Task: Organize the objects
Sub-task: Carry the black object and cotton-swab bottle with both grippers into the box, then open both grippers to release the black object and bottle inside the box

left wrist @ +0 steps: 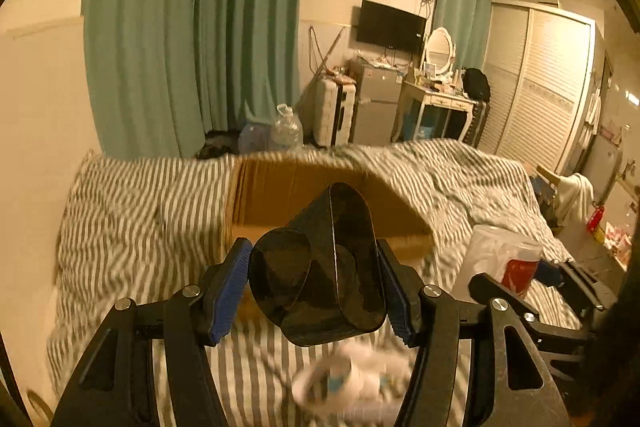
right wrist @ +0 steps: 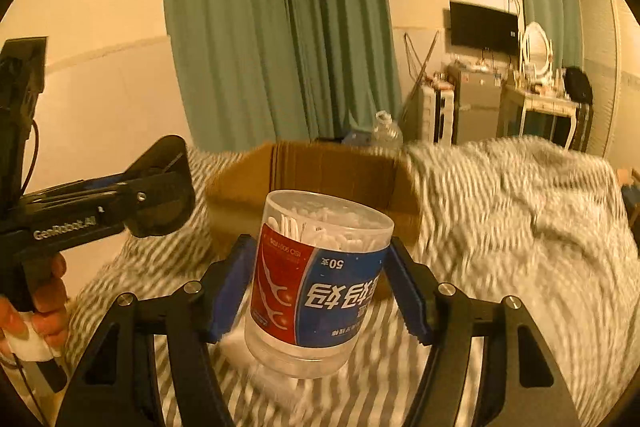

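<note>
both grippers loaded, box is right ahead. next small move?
Probably carry both forward over the open box, then release. The left gripper grips the black container, the right gripper the floss tub; both are held above the bed, short of the box.

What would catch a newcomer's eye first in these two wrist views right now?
Each gripper carries something above the grey-and-white striped bedding: the left gripper clamps a glossy black plastic holder, and the right gripper clamps a clear round tub of floss picks with a red-and-blue label. Just beyond both, an open brown cardboard box sits on the bed.
</note>
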Demonstrator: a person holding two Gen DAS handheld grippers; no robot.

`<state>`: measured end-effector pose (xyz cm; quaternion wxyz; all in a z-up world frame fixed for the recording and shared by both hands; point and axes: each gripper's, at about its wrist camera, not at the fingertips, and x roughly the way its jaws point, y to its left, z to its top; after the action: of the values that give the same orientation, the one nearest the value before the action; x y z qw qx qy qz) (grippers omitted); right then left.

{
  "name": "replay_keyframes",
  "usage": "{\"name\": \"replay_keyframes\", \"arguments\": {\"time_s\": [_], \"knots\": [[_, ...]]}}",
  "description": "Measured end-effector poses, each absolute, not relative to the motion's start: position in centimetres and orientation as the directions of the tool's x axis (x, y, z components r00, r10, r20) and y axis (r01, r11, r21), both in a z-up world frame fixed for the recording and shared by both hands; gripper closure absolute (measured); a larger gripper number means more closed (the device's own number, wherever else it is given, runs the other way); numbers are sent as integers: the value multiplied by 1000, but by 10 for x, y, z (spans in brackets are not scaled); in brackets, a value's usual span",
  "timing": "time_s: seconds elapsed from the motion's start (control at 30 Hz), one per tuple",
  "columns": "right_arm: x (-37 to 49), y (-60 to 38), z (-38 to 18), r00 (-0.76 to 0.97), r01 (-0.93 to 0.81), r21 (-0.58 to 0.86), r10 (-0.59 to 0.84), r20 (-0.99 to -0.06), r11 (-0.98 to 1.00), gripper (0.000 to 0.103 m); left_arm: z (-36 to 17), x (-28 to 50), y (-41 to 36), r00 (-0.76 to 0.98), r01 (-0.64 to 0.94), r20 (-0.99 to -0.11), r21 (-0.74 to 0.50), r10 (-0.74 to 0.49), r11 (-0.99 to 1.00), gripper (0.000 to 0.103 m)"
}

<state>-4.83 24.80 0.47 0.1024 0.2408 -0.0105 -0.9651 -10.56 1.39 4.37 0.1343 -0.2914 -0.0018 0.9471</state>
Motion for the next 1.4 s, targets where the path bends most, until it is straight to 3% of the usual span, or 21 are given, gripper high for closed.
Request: {"name": "replay_keyframes", "arguments": {"time_s": [0.3,0.47,0.93,1.1,1.2,1.23,1.3,1.4], "knots": [[-156,261,69,-883,136,19,-130,-452,-991,39,86,-206,42,-794,-269,-555,-45,249,-962,40],[-214,266,71,-861,143,23,-135,-490,-990,39,73,-270,42,-743,-259,-609,-122,278,-958,40],[-351,261,-55,-667,154,104,-181,-723,-983,39,-44,-373,58,-571,-195,-812,-6,118,-981,40],[-355,270,-73,-656,157,135,-205,-726,-978,40,-58,-376,57,-531,-231,-835,-21,145,-973,40],[-346,270,-65,-675,163,139,-213,-706,-977,38,-56,-371,57,-544,-251,-825,-16,155,-968,36],[-344,269,-64,-683,158,134,-207,-700,-978,31,-52,-367,57,-553,-252,-819,-12,154,-968,27],[-333,269,-55,-697,162,136,-211,-685,-977,28,-42,-356,57,-583,-245,-800,4,144,-970,16],[-314,267,-38,-718,157,113,-192,-669,-981,26,-19,-341,56,-626,-245,-766,12,149,-969,13]]}}
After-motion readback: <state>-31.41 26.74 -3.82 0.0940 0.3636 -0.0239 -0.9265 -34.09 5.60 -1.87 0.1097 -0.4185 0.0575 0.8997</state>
